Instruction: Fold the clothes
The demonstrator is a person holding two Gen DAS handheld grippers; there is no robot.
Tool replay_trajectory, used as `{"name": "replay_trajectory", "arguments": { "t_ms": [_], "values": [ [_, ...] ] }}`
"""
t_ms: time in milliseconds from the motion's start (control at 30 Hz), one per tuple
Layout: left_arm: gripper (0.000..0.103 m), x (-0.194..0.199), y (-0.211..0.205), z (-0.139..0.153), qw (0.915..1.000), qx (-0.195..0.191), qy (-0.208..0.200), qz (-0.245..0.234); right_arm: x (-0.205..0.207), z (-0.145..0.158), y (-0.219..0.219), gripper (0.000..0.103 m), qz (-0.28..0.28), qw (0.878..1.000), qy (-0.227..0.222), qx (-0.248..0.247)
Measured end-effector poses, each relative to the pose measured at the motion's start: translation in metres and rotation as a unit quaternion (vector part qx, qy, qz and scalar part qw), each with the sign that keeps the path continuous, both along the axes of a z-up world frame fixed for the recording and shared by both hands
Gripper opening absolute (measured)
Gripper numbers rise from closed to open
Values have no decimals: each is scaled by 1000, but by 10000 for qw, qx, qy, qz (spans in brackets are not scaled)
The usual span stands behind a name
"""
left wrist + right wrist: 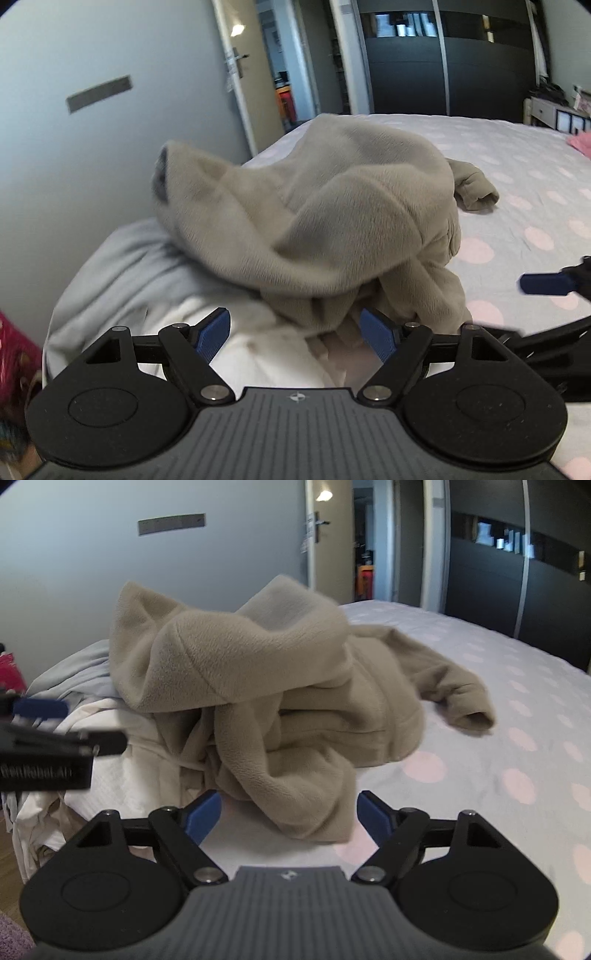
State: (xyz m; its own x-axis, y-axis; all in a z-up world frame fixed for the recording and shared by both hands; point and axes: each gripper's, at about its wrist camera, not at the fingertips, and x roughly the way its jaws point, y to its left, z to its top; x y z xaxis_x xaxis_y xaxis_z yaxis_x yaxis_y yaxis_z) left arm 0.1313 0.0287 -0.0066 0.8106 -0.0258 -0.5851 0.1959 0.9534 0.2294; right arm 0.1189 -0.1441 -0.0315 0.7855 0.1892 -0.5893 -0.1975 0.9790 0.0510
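Garment: a beige fleece hoodie (pixel 266 701) is lying in a bunched heap on the polka-dot bedspread (pixel 517 738), its left part resting against a pile of white and pale blue laundry (pixel 110 746) at the bed's edge.
Lie of the garment: it is not lying flat or folded; the fabric is mounding up with the hood-like part draped over the top.
Long axis: no clear one is showing while the body is crumpled; the widest spread is running roughly left to right across both views.
Pointing: one sleeve (pixel 461 698) is trailing out to the right, its cuff opening turned towards the cameras.
Left gripper: the left gripper (pixel 295 332) is standing released, jaws wide apart, holding nothing, with a low fold of fleece lying just beyond the fingertips.
Right gripper: the right gripper (pixel 288 812) is likewise gaping and holding nothing, a hanging lobe of fleece sitting between and just ahead of its blue pads (pixel 201 814).
Step, as judged: both grippers are facing the heap as if closing in for a grasp.
Doing it well: each gripper is better off pinching a single layer at an edge or seam, not a thick bundle, so that the hoodie spreads when lifted.
Risk: the white laundry beside it is lying close enough to be caught along with the fleece.
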Motion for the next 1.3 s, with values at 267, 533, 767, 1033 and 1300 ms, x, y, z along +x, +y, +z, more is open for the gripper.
{"name": "replay_trajectory", "arguments": {
  "t_ms": [267,533,767,1033,1300],
  "values": [
    [78,22,-19,-12,9988,80,-321,-368,45,-28,12,61,417,9990,33,-145],
    [68,24,-43,-20,9938,390,-671,-796,62,-36,15,17,580,9983,65,-32],
    [27,30,-35,-10,9957,-106,-323,-857,51,-24,2,8,270,9995,-159,-95],
    [8,17,-34,23,9927,-548,-441,-978,18,16,-30,7,-350,9964,-742,-210],
    [6,-23,-51,80,9799,-1107,-696,-1504,-34,79,-62,7,-898,9835,-1491,-499]
  ]
}}
